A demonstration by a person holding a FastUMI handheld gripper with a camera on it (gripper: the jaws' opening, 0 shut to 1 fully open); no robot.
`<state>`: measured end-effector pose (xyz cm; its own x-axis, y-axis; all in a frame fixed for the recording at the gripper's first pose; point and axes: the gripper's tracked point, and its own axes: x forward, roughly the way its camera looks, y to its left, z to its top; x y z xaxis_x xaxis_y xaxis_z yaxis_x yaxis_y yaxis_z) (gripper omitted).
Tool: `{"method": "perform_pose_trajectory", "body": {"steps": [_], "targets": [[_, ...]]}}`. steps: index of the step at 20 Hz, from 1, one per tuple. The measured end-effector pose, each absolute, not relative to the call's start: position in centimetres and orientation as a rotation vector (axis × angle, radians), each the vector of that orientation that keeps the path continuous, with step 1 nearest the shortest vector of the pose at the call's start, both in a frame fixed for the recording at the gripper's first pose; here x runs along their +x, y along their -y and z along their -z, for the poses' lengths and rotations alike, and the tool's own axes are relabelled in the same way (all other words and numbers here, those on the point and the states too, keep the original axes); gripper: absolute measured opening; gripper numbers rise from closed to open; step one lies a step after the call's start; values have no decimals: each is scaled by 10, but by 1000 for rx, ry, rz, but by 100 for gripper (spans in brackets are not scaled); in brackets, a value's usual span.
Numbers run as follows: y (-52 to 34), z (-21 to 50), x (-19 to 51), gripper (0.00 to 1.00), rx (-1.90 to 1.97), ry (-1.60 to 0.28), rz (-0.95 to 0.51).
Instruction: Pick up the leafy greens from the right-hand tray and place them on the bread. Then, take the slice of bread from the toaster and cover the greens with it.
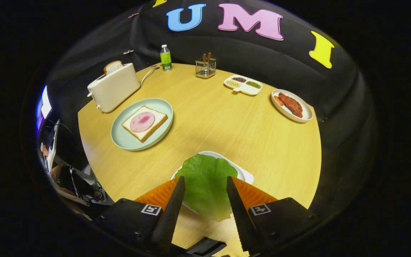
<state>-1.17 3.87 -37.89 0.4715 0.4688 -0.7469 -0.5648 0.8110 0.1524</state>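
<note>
A green lettuce leaf (205, 192) lies on a white tray (244, 175) at the near edge of the round wooden table. My gripper (205, 178) is open, with one finger on each side of the leaf and neither pressing on it. Beyond the fingers to the left, a pale green plate (120, 140) holds a slice of bread (155, 115) with a round of pink ham (142, 121) on top. Behind that plate stands a white toaster (114, 89), and another bread slice (112, 66) sticks up out of its slot.
At the back of the table stand a green bottle (165, 57), a wire utensil holder (205, 67) and a divided white dish (243, 85) of grains. A white plate (307, 115) with sausages sits at the far right. A person (54, 157) is off the table's left side.
</note>
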Motion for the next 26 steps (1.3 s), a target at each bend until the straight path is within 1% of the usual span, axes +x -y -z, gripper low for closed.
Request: {"method": "perform_pose_trajectory", "body": {"steps": [2, 6, 7, 8, 9, 11, 12, 13, 15, 16, 18, 20, 26], "targets": [[-38, 398, -8, 73, -137, -911, -649], [-36, 426, -11, 72, -157, -977, -684], [-37, 435, -15, 66, -165, -995, -693], [-35, 441, -18, 61, -182, -1014, -699], [-35, 437, -14, 58, -182, -981, -703], [-35, 440, -18, 58, -194, -981, -719], [-35, 439, -17, 55, -198, -971, -726], [-34, 440, -14, 43, -207, -959, -715], [-34, 440, -14, 14, -190, -962, -699], [-34, 440, -13, 9, -184, -967, -697], [-33, 438, -13, 9, -171, -974, -675], [-31, 425, -9, 8, -153, -940, -647], [-33, 361, -9, 8, -87, -840, -623]]}}
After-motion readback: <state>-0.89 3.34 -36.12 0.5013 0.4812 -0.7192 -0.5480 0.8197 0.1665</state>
